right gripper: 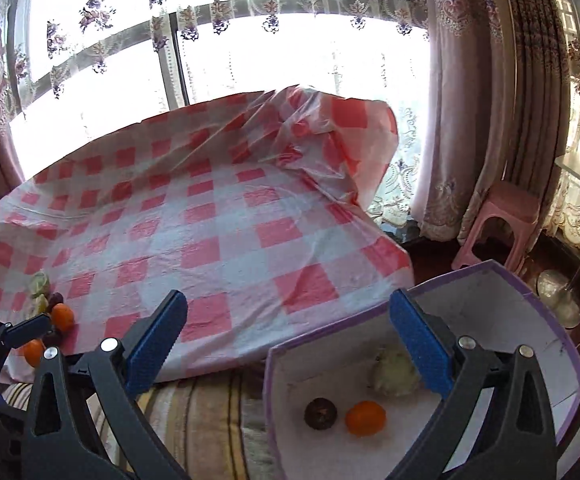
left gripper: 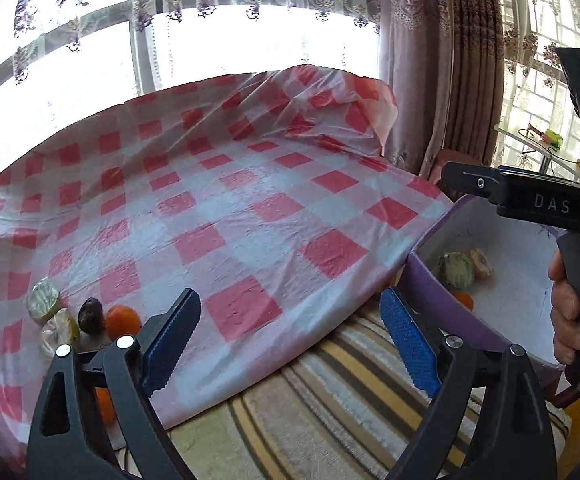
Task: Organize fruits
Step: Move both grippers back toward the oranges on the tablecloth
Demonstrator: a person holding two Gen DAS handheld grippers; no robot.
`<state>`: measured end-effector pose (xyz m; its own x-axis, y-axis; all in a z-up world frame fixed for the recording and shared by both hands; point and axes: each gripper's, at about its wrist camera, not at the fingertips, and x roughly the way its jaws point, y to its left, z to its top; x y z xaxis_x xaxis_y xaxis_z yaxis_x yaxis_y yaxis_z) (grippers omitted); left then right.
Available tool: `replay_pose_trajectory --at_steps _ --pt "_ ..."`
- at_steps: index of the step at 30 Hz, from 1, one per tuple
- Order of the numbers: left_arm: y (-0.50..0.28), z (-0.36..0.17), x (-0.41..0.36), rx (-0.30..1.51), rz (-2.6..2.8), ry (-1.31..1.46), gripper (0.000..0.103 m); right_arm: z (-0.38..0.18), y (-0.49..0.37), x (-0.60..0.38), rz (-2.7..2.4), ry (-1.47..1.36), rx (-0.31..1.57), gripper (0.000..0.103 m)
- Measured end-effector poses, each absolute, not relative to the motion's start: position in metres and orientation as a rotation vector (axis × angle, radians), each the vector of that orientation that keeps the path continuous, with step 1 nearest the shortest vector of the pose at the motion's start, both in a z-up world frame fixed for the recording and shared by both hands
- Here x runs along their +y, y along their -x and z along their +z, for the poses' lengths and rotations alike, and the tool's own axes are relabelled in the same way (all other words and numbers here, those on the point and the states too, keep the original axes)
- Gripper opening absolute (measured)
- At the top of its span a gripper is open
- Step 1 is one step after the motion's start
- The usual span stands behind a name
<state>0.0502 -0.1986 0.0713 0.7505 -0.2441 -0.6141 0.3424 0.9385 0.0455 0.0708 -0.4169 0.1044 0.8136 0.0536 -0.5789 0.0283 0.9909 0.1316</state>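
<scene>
Purple-rimmed white cardboard box (right gripper: 490, 312) holds orange, dark fruit, pale green fruit. Remaining small fruit cluster (left gripper: 85, 320) well apart from box, on red-checked plastic cloth (left gripper: 229, 208). Left gripper (left gripper: 285, 340) spread, empty. Right gripper (right gripper: 290, 340) spread, empty, above box. Risk: slick wrinkled cloth lets round fruit roll off when nudged.

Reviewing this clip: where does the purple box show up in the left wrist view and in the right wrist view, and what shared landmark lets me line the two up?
Left wrist view: the purple box sits at the right edge, beside the checked cloth, partly behind the right tool and the hand holding it.
Right wrist view: the box fills the lower right, with fruit inside.
Shared landmark: the red-and-white checked cloth, directly left of the box.
</scene>
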Motion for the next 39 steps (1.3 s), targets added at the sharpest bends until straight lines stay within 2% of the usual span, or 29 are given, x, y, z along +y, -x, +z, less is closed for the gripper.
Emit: replay_pose_trajectory --at_steps 5,9,16,20,24,39 --pt "-0.043 0.071 -0.145 0.663 -0.24 -0.082 0.088 0.096 -0.074 -0.371 0.084 -0.093 0.654 0.101" --pt "-0.037 0.068 -0.114 0.677 -0.189 -0.022 0.083 0.089 -0.077 -0.343 0.178 -0.083 0.696 0.101" --pt "-0.036 0.051 -0.066 0.757 -0.157 0.09 0.062 0.074 -0.085 -0.296 0.28 -0.05 0.751 0.101" --pt "-0.037 0.044 -0.045 0.778 -0.126 0.114 0.059 0.065 -0.092 -0.268 0.348 -0.008 0.781 0.101" --pt "-0.046 0.037 -0.033 0.811 -0.12 0.144 0.05 0.064 -0.097 -0.243 0.383 0.031 0.777 0.101" --pt "-0.058 0.024 -0.032 0.848 -0.142 0.129 0.049 0.056 -0.124 -0.185 0.465 0.093 0.819 0.098"
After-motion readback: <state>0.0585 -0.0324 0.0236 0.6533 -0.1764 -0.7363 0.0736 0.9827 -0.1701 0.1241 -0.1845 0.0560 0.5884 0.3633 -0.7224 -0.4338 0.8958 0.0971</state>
